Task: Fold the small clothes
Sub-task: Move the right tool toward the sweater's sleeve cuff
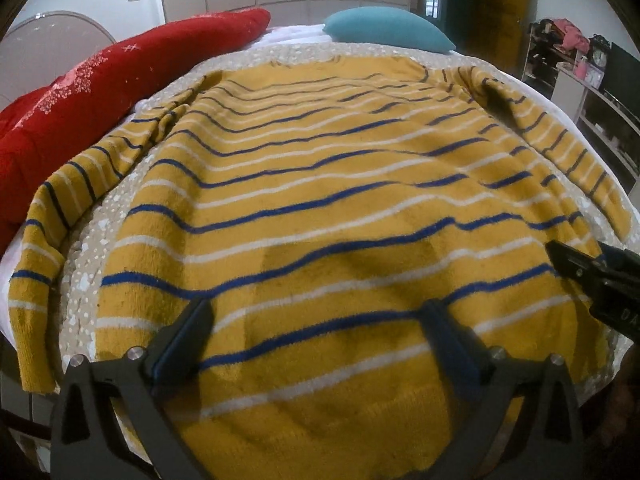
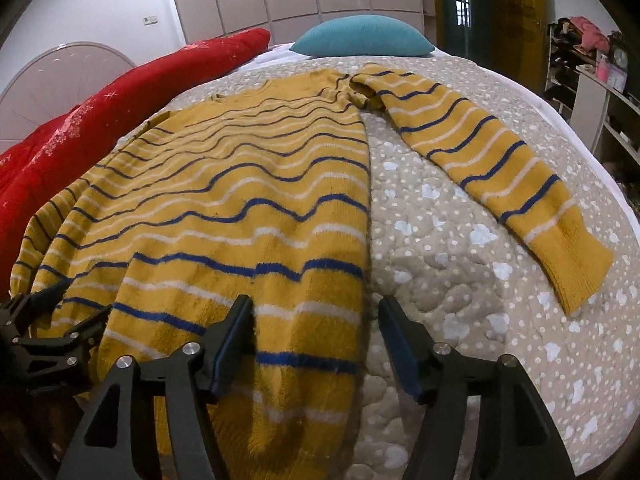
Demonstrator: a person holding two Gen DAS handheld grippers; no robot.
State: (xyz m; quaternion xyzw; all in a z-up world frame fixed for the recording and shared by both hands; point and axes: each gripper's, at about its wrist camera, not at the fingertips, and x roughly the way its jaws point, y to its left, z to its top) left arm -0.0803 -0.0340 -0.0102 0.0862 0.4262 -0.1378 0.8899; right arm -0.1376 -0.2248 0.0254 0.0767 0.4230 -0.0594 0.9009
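A mustard sweater [image 1: 320, 184] with blue and white stripes lies flat on the bed, sleeves spread to both sides. My left gripper [image 1: 318, 320] is open, its jaws standing wide over the sweater's near hem, nothing between them. In the right wrist view the sweater's body [image 2: 240, 200] lies left of centre and its right sleeve [image 2: 492, 168] stretches away to the right. My right gripper [image 2: 316, 320] is open over the sweater's right hem edge, one finger above the knit, the other above the quilt. Each gripper shows at the edge of the other's view.
The bed has a beige dotted quilt [image 2: 460, 264]. A red blanket [image 1: 80, 96] lies along the left side. A teal pillow [image 2: 362, 36] sits at the head. Shelves with clutter [image 1: 580, 64] stand to the right of the bed.
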